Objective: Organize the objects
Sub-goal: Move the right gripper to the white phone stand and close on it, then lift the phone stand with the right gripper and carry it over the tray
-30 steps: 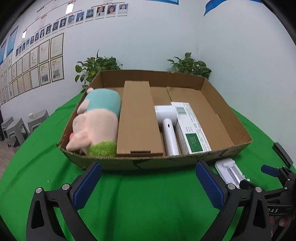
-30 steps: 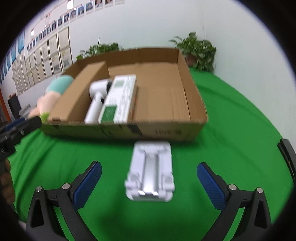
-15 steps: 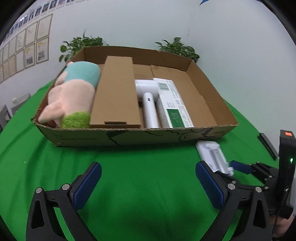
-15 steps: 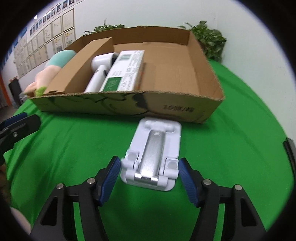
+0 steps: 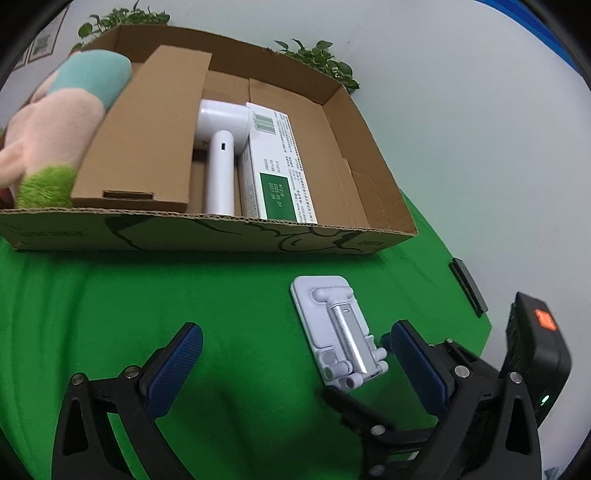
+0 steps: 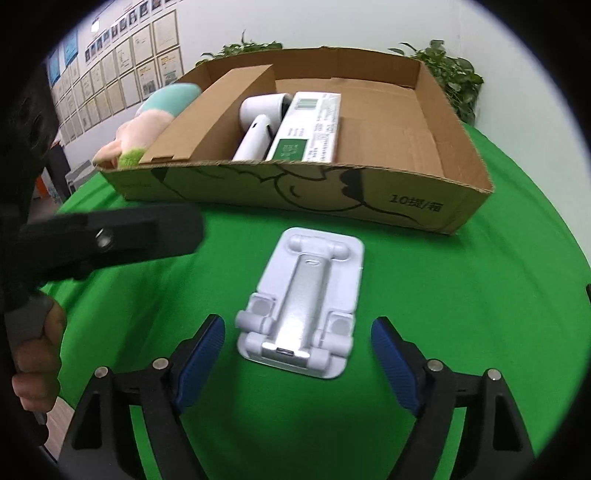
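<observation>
The cardboard box (image 6: 424, 206) bore "10提/箱" printed on its front wall at 5 o'clock. The white carton (image 6: 310, 129) carried a barcode and fine print, illegible.

An office, by the look of it: rows of framed certificates (image 6: 122, 86) and a strip of staff portraits line the white wall (image 6: 332, 22). Potted plants (image 6: 454, 74) sit in the corner, and the round table wears a bright green cloth (image 6: 461, 295) (a recording setup, clearly), grey stools (image 6: 79, 173) beyond.
</observation>
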Demonstrator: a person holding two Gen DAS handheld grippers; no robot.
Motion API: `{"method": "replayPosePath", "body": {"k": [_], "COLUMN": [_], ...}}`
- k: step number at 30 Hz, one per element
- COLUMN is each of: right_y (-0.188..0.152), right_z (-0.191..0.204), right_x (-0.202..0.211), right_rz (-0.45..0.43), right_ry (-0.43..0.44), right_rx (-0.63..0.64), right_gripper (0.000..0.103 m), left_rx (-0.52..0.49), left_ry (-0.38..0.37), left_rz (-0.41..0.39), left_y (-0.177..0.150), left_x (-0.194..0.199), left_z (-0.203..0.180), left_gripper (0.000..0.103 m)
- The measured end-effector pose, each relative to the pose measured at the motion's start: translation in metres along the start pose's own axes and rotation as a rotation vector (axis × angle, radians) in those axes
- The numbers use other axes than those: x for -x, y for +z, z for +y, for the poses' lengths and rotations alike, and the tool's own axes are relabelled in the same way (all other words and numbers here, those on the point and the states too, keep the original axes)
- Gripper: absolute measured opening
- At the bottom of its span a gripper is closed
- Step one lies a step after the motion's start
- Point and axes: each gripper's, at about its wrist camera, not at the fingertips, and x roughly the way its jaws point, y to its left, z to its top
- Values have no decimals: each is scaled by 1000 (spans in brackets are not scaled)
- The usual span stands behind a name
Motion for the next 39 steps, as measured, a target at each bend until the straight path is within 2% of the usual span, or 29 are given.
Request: {"method": "replayPosePath", "body": {"k": [3, 6, 13, 19, 24, 31, 39], "right_y": [-2, -5, -12, -17, -21, -20, -2], "right_z": [1, 3, 2, -9, -8, 0, 9], "right_x": [-7, -5, 3, 12, 17, 20, 36], "right_rz": [29, 21, 10, 11, 16, 3, -97], "right_ry": [-9, -44, 1, 135, 217, 213, 165], "right_rx": [-23, -12, -48, -160, -191, -185, -148], "right_gripper": [80, 68, 68, 68, 68, 67, 67], "left_rx": [19, 33, 29, 16, -6, 1, -80], "left_ry": [-6, -22, -67, -104, -93, -73, -82], "left_rz": [22, 33, 81, 134, 160, 152, 83], "left_y": [1, 0, -4, -8, -10, -10, 9], "left_x": [-6, -10, -24, -36, -42, -36, -2], "left_z": [4, 7, -1, -11, -17, -19, -41], "left_gripper": [100, 98, 89, 68, 47, 44, 38]}}
